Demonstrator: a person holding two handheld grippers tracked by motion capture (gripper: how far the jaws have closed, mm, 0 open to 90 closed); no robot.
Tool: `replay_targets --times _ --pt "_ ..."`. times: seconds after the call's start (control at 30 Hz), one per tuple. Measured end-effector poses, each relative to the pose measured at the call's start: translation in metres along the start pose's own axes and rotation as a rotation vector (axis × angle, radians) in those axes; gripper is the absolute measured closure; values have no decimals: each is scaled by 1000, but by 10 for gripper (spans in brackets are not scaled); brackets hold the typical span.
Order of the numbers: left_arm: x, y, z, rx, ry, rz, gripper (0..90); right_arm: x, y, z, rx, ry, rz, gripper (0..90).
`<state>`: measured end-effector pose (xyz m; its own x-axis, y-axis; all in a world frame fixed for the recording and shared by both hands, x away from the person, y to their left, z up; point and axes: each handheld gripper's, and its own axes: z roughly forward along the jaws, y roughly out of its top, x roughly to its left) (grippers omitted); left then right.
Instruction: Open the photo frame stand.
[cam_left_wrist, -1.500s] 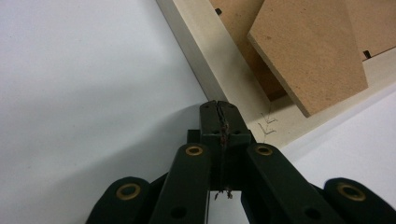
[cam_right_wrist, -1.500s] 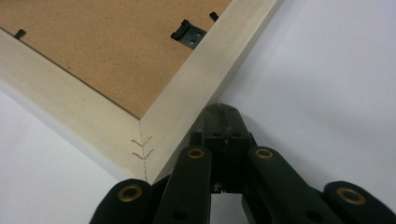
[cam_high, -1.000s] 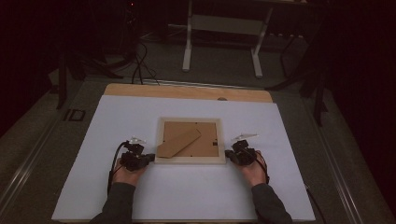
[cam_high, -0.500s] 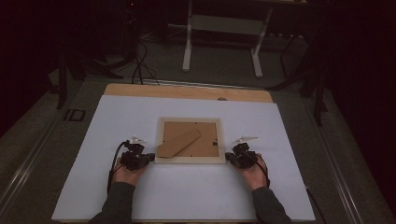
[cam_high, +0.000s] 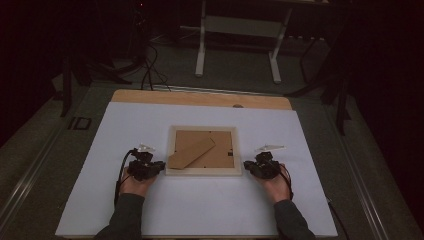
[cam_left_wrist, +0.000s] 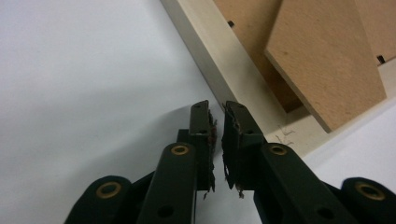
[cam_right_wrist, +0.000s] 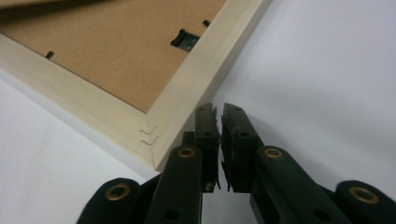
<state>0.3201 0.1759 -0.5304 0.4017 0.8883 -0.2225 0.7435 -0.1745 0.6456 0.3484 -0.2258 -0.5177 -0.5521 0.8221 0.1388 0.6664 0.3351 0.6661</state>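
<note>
A pale wooden picture frame lies face down on the white sheet, its brown backing and stand flap turned up. My left gripper rests on the sheet at the frame's near left corner; in the left gripper view its tips almost touch the frame's rim. My right gripper sits at the near right corner, its tips just beside the rim. Both pairs of jaws have just been opening. They stand a narrow slit apart with nothing between them.
The white sheet covers a wooden tabletop whose bare strip shows at the far edge. Beyond the table, metal stand legs and cables lie on the dark floor. A metal hanger clip sits on the backing.
</note>
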Motion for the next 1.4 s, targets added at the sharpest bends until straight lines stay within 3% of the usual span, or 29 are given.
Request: replay_targets --times 0.17,0.27,0.5,0.7,0.93,1.2,1.4 --pt "4 1 -3 -17 4 -25 782 -6 0 -6 -17 5 20 782" --pt "8 2 -6 -31 -31 -59 760 -8 0 -8 -23 9 33 753" --pt "11 6 -12 -62 -70 -102 707 -9 -1 -11 -37 40 38 681" --pt "9 14 -18 -66 -99 -103 646 -8 -1 -13 -43 59 38 637" --pt "3 31 -25 -66 -138 -55 553 -10 -4 -11 -40 99 62 599" --pt "-13 50 -20 -32 -174 54 472 -10 -5 -12 -43 108 64 584" --pt "-20 60 -12 -28 -147 106 445 -8 -6 -11 -35 116 64 572"
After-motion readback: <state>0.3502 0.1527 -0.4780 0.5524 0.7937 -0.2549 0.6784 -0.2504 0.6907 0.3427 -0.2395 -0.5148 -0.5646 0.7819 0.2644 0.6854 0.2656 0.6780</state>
